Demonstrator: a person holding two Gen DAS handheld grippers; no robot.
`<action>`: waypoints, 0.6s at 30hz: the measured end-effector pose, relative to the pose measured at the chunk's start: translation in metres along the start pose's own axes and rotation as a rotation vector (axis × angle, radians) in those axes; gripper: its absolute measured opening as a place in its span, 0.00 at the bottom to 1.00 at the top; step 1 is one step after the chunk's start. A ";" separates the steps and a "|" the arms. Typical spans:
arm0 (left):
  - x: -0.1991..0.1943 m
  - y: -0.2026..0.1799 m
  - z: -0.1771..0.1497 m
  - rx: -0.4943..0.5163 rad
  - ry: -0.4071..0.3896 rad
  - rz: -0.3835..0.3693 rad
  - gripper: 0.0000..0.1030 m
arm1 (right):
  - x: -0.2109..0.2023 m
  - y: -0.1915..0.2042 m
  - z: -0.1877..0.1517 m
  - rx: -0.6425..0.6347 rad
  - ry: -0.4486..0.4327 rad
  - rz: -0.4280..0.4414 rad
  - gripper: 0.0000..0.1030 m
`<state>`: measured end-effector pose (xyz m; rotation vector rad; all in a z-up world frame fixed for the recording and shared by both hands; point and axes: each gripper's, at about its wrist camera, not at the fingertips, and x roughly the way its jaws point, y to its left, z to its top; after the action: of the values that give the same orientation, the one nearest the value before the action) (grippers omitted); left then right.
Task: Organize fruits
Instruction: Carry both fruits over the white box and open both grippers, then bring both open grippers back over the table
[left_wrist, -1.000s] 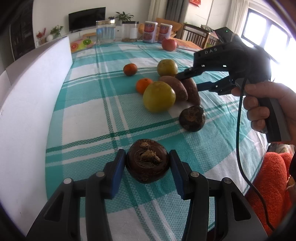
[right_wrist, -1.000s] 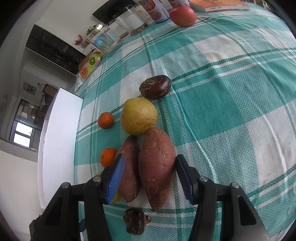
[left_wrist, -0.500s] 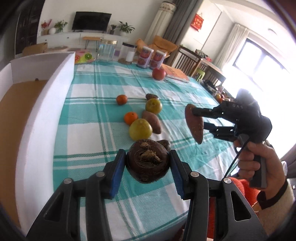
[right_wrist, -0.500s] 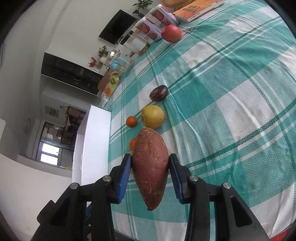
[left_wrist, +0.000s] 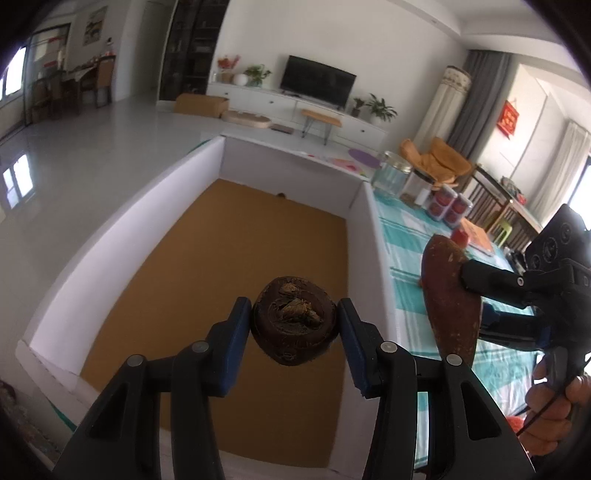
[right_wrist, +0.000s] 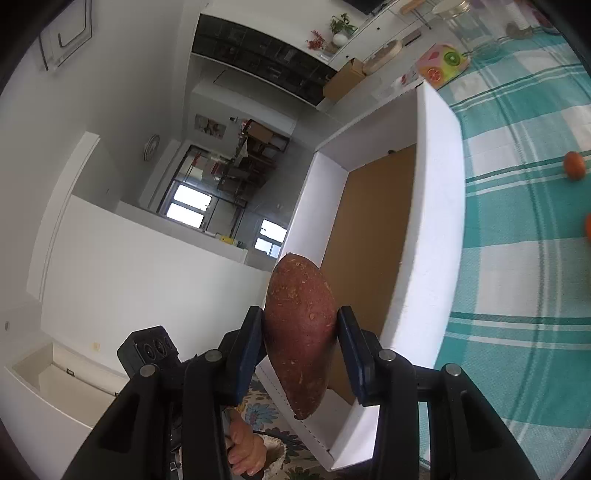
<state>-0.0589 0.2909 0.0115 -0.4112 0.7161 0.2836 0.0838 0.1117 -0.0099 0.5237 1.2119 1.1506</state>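
Both pairs of blue-padded fingers are clamped on produce: the left gripper (left_wrist: 294, 326) pinches a dark, round brown fruit (left_wrist: 294, 320) with a rough scar on its upper face, pads pressed to either side of it, while the right gripper (right_wrist: 300, 338) squeezes a reddish sweet potato (right_wrist: 300, 332) across its middle, jaws drawn in about as tight as they go. From the left wrist view the dark fruit hangs in the air above the brown floor of a big white-walled box (left_wrist: 118, 229), whose inside looks bare apart from a small dark speck at the far wall. Just beside it to the right, the sweet potato (left_wrist: 448, 295) is held end-up over the box's right wall and the edge of the teal checked tablecloth (left_wrist: 406, 243), with a hand (left_wrist: 556, 402) on the grip below. Farther along the cloth, in the right wrist view, two small orange fruits (right_wrist: 574, 165) lie well apart from the box. Beyond stand glass jars (left_wrist: 391, 173) and red-labelled cans (left_wrist: 448, 208).
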 end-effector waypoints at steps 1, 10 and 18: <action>0.004 0.012 -0.001 -0.016 0.001 0.033 0.48 | 0.019 0.005 0.000 -0.013 0.024 -0.007 0.40; 0.025 0.055 -0.012 -0.087 0.033 0.179 0.54 | 0.132 -0.002 -0.004 -0.044 0.166 -0.077 0.42; 0.026 0.042 -0.013 -0.102 0.010 0.142 0.79 | 0.089 -0.002 0.004 -0.180 0.025 -0.134 0.63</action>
<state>-0.0645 0.3250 -0.0264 -0.4597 0.7442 0.4534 0.0812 0.1907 -0.0500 0.2889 1.1343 1.1409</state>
